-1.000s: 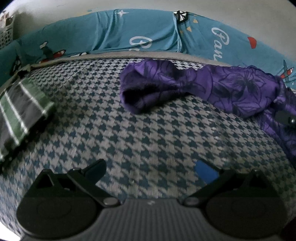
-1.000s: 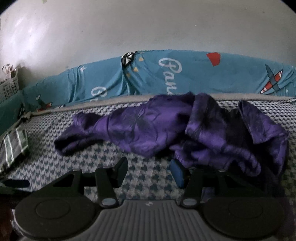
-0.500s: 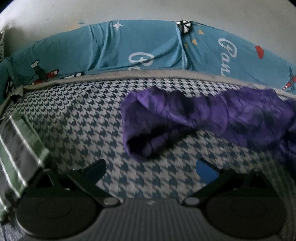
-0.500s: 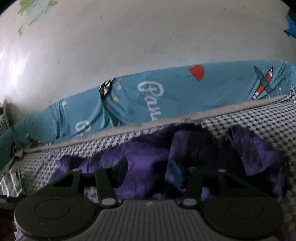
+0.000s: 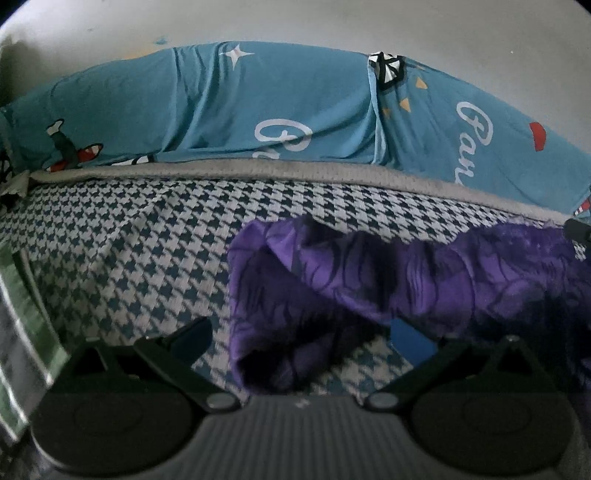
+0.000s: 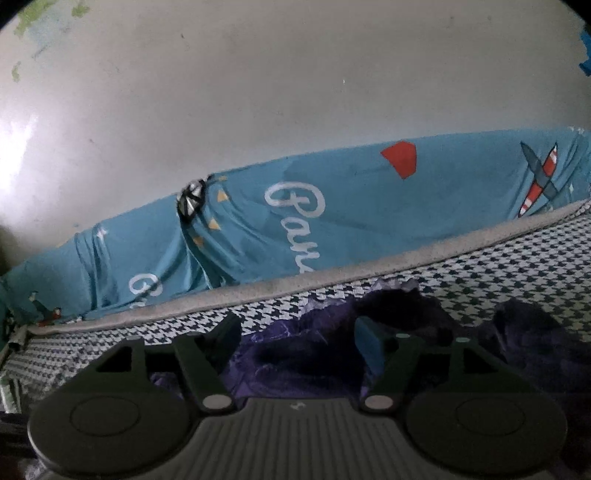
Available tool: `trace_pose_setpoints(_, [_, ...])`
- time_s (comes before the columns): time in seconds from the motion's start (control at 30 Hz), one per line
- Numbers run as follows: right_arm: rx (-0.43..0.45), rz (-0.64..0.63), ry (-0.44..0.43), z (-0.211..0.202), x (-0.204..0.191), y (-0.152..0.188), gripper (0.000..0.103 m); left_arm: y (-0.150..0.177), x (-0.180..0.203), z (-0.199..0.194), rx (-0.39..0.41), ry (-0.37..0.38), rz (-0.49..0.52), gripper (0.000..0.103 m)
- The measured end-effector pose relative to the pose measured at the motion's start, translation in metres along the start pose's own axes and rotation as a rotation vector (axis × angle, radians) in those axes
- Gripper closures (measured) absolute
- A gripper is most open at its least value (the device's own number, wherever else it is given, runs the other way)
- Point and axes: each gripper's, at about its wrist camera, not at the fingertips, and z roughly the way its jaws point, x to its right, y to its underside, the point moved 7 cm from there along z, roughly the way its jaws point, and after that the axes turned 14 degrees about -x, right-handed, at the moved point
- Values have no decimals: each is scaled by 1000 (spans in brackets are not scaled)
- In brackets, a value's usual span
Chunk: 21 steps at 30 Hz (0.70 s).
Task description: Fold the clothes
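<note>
Jaws wide on your left gripper [image 5: 301,338] and opening on your right gripper [image 6: 297,336], nothing held, so both can grab the crumpled purple garment [image 5: 406,280] on the bed [image 5: 129,240].

A crumpled garment [image 5: 369,280] lies on the bed [image 5: 122,251], filling the centre and right of the left wrist frame, one end reaching down between the fingers of the left hand-held gripper [image 5: 303,336]. A second, striped garment [image 5: 26,332] lies at the left edge of that frame. Behind the bed, across the upper part of the frame, a printed sheet [image 5: 258,103] runs along the wall [image 5: 295,22]. In the right wrist frame the crumpled garment lies low and centre-right, behind the right hand-held gripper [image 6: 299,332].
</note>
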Motion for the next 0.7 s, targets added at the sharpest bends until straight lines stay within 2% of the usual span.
trace_pose_setpoints(0.17, [-29, -80, 67, 27, -6, -1, 29, -9, 6, 11, 12, -17, 27, 0])
trace_pose_setpoints(0.37, [-146, -183, 107, 52, -12, 18, 29, -16, 7, 27, -15, -6, 16, 0])
trace_pose_setpoints(0.47, [-190, -236, 126, 60, -14, 27, 38, -16, 6, 37, -33, -15, 19, 0])
trace_pose_setpoints(0.53, [-196, -248, 141, 63, -14, 30, 48, -16, 6, 43, -45, -23, 23, 0])
trace_pose_setpoints(0.7, [-185, -219, 144, 65, -9, 28, 68, -14, 1, 55, -71, -8, 0, 0])
